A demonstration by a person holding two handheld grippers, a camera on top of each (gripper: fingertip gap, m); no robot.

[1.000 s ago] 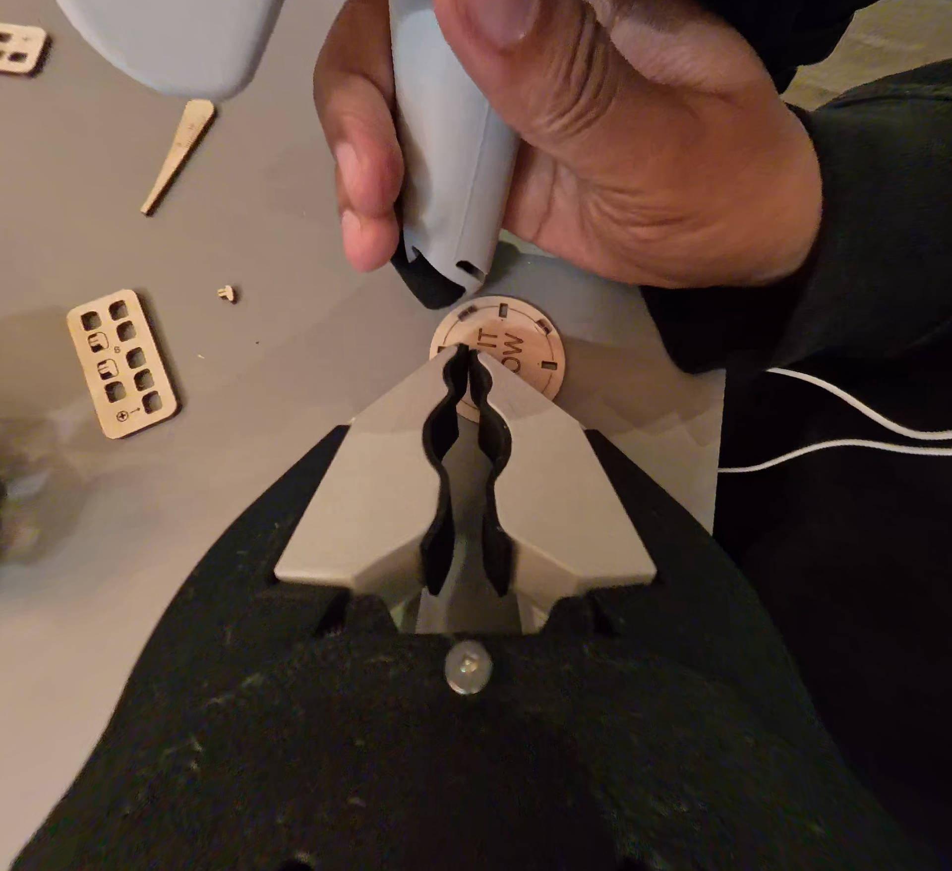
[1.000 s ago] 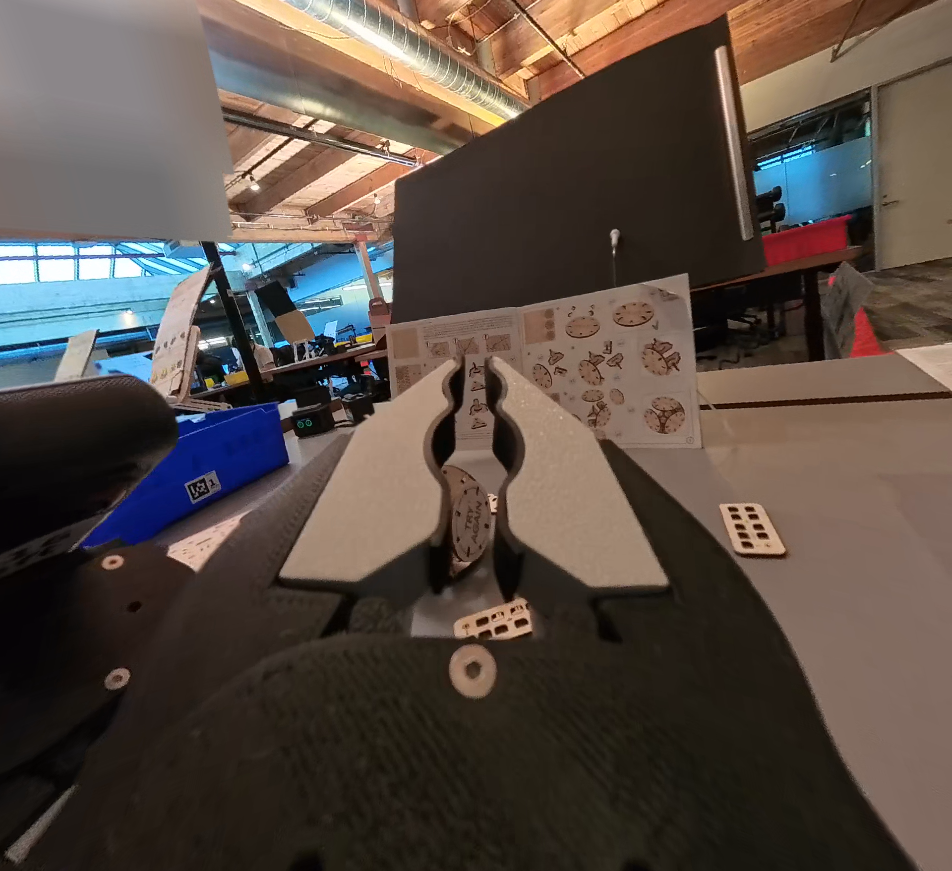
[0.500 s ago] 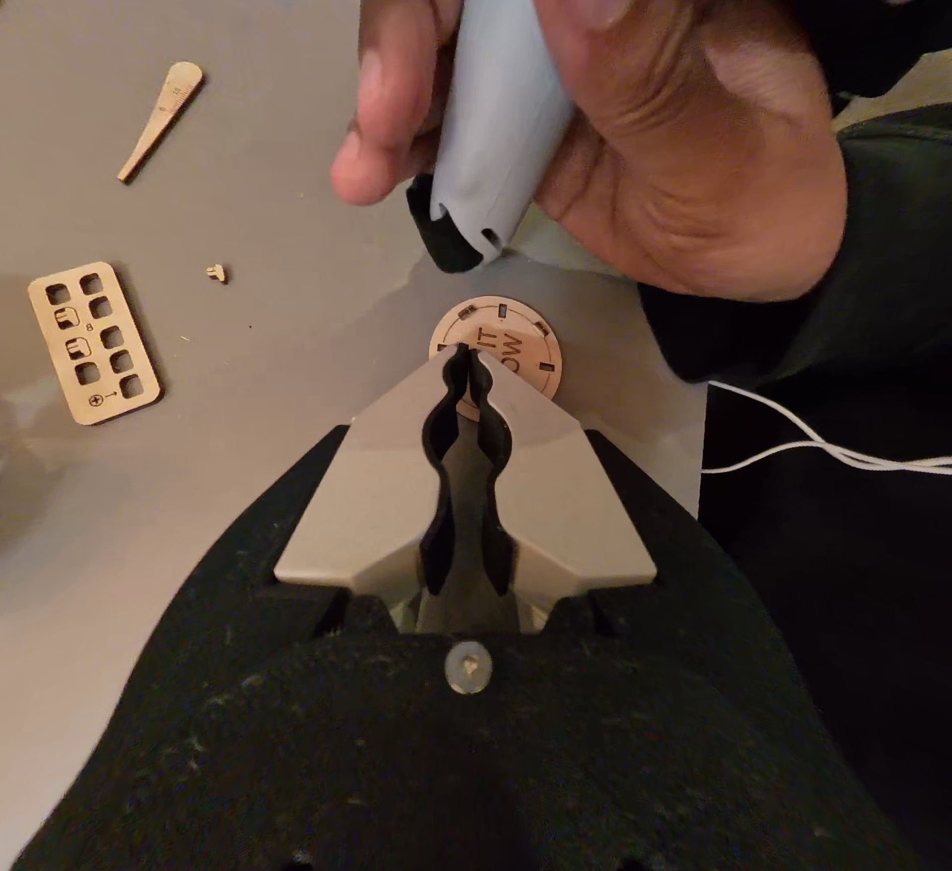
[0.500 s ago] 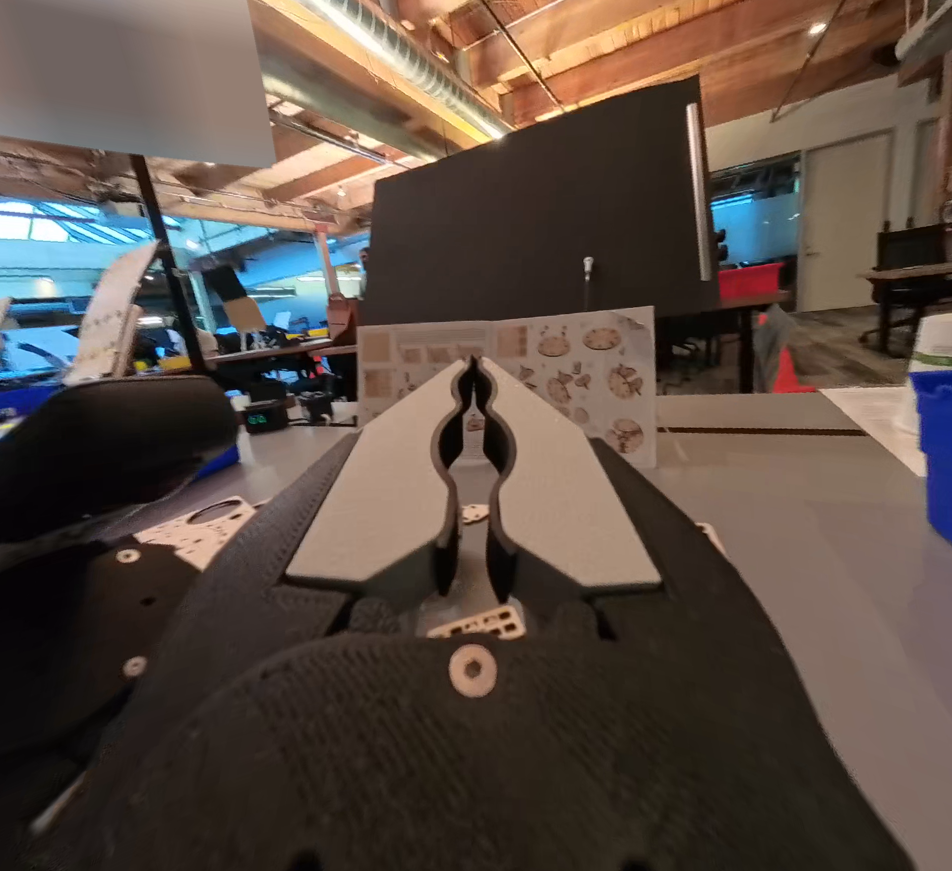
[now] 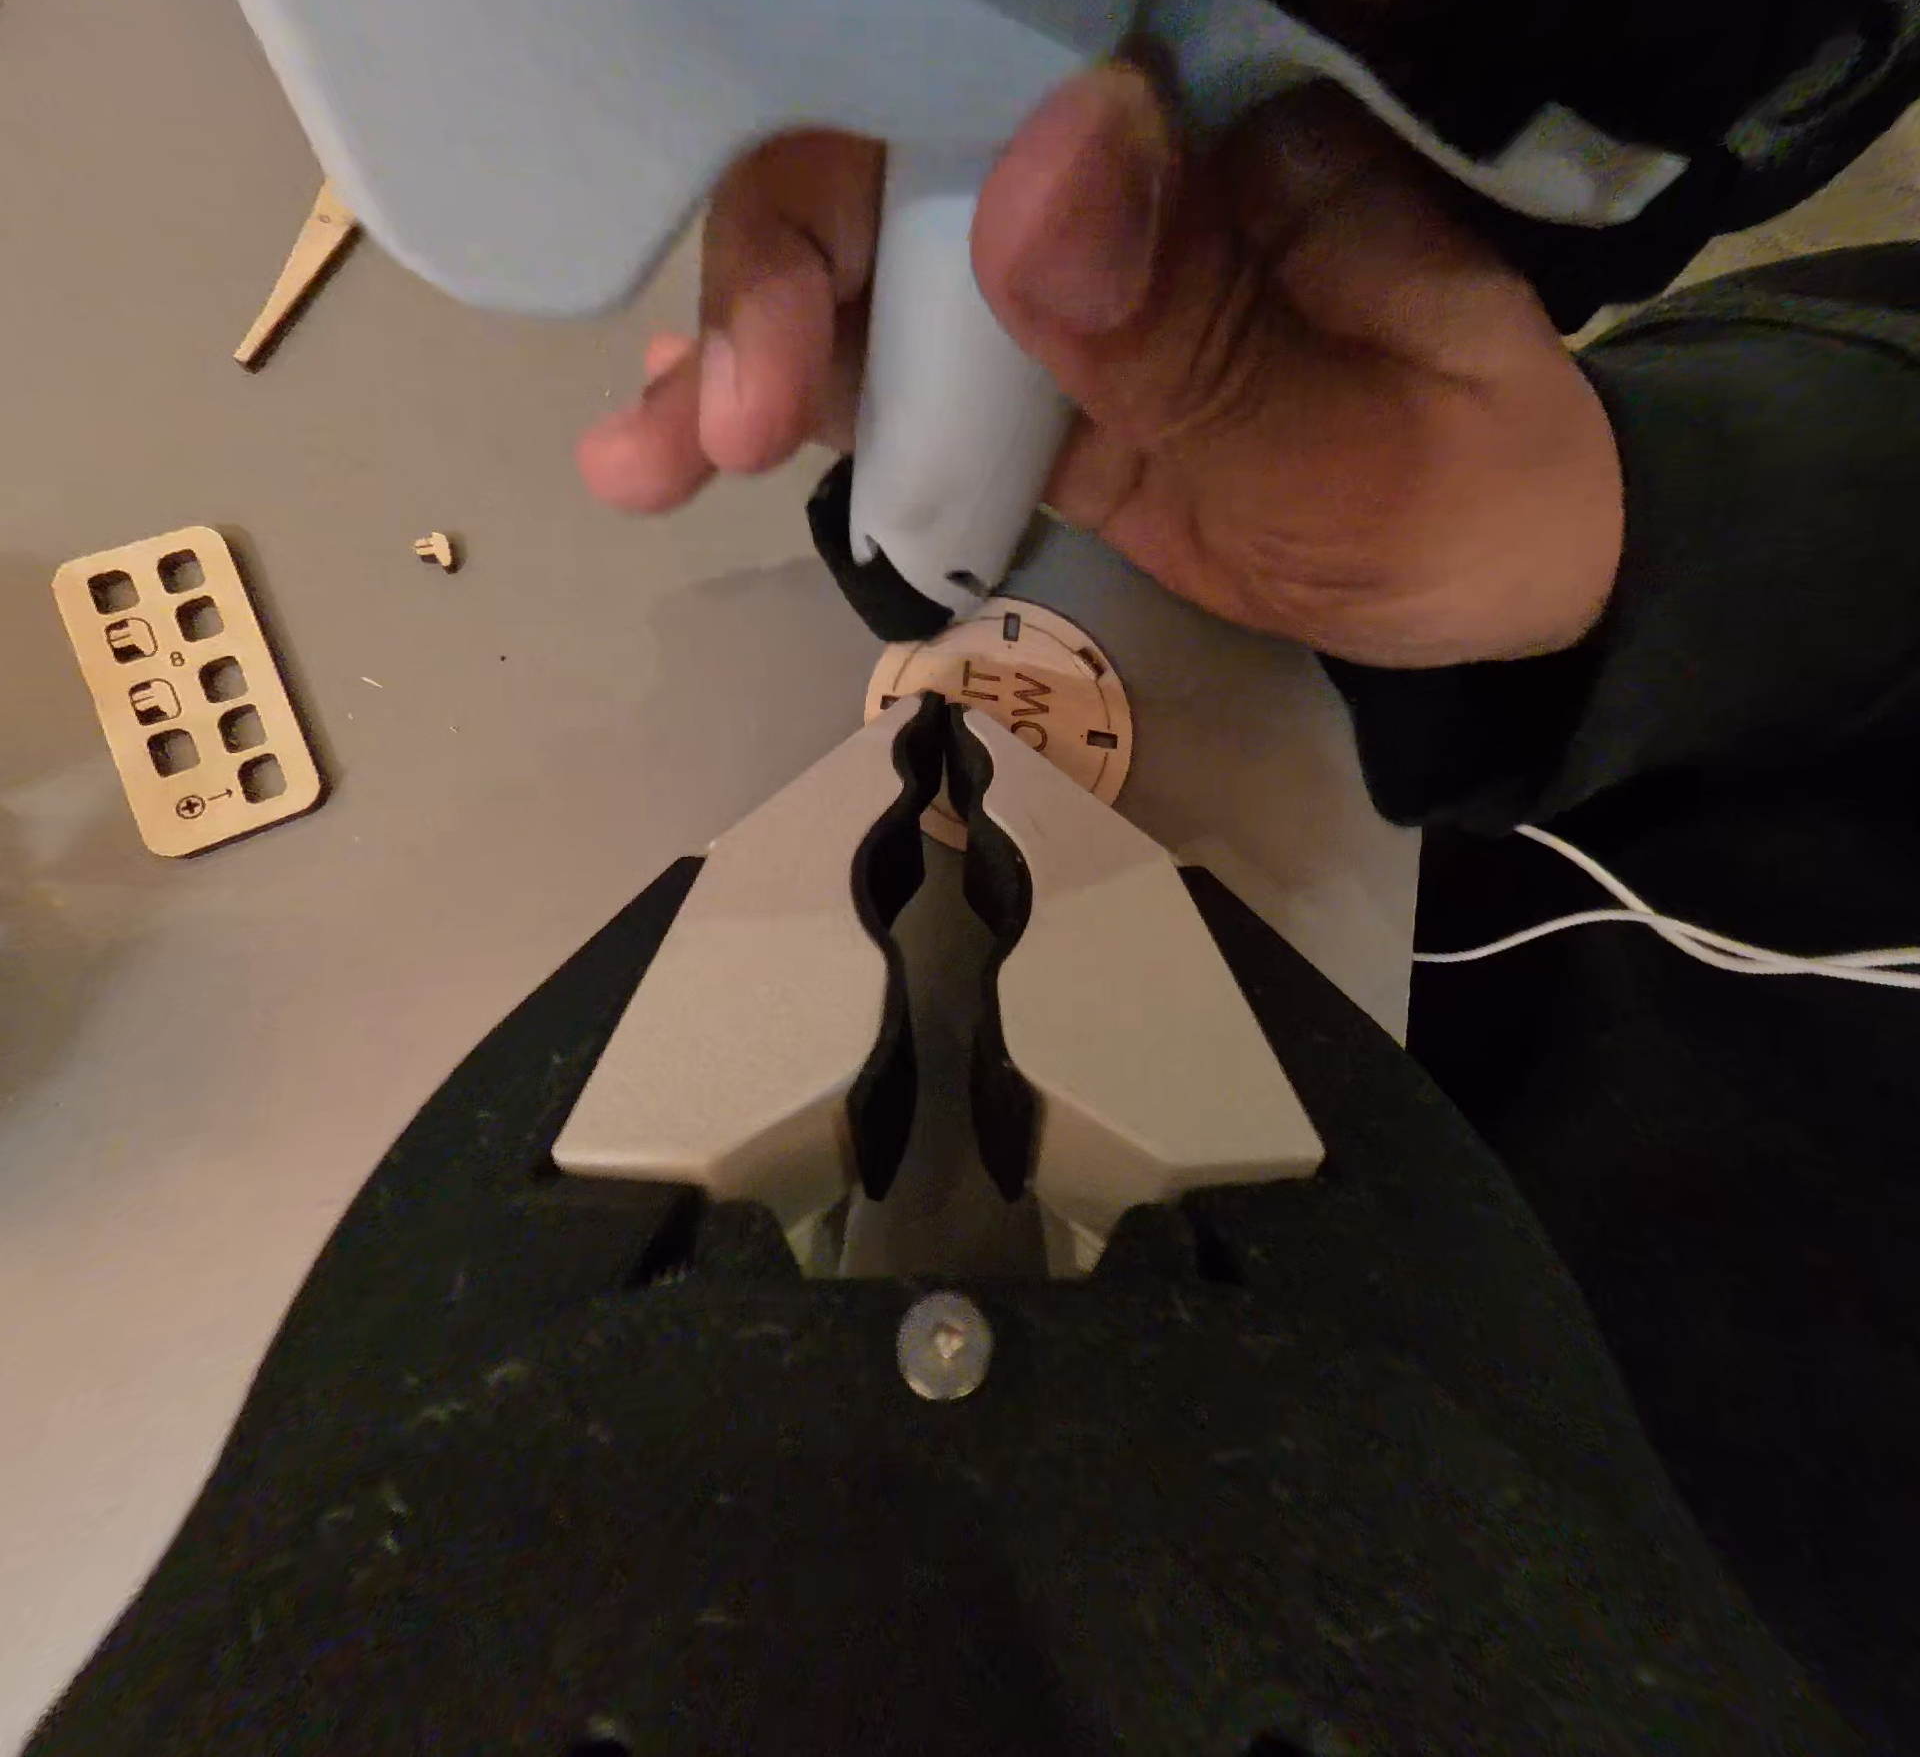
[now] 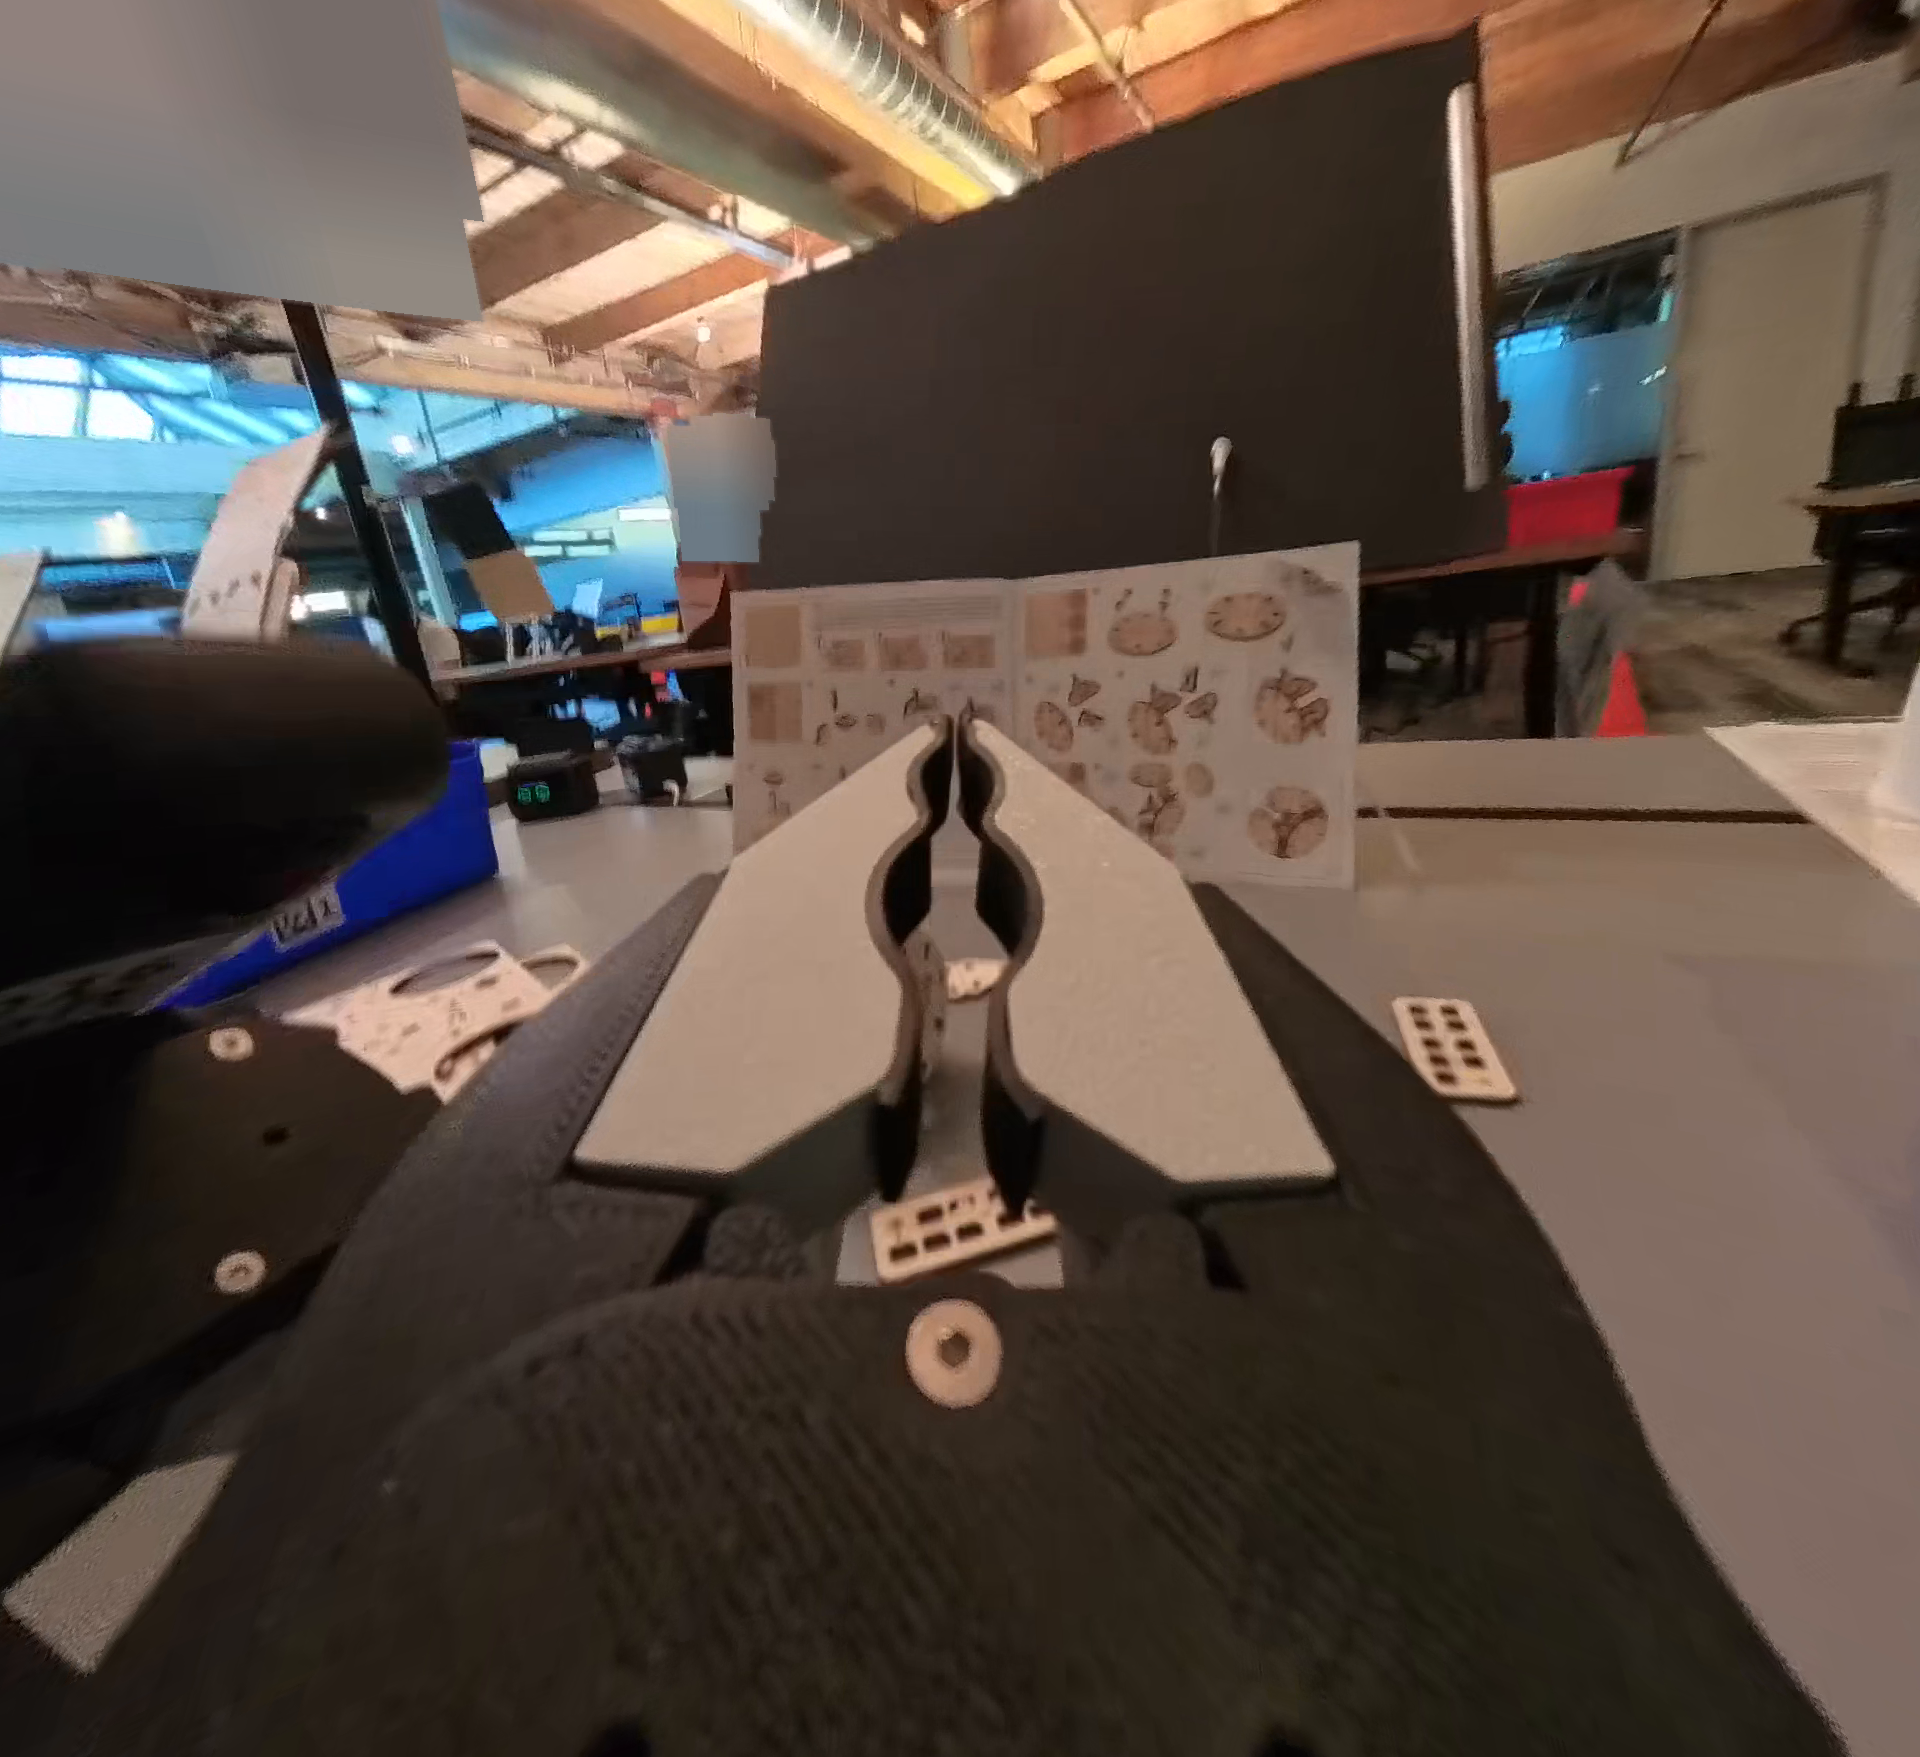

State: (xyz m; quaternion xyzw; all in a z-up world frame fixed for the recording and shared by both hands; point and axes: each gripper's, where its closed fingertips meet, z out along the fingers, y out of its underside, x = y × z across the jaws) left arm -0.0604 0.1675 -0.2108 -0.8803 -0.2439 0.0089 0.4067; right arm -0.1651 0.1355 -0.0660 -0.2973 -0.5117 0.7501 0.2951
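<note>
The left hand-held gripper (image 5: 940, 710) is being kept clenched, nothing pinched, its tips sitting over the rim of a round wooden disc (image 5: 1049, 720) lying flat near the worktop (image 5: 468, 928) edge. The right hand-held gripper (image 6: 954, 731), likewise clenched on nothing, is being carried by a hand (image 5: 1299, 460) just above the disc. Judged risk: the disc is being crowded from both sides, and a knock could send it off the edge.

the round disc (image 5: 1023, 725) lies under the left gripper (image 5: 940, 710) tips; the perforated card (image 5: 187, 689) far left, the hand (image 5: 1247, 419) ahead.
</note>
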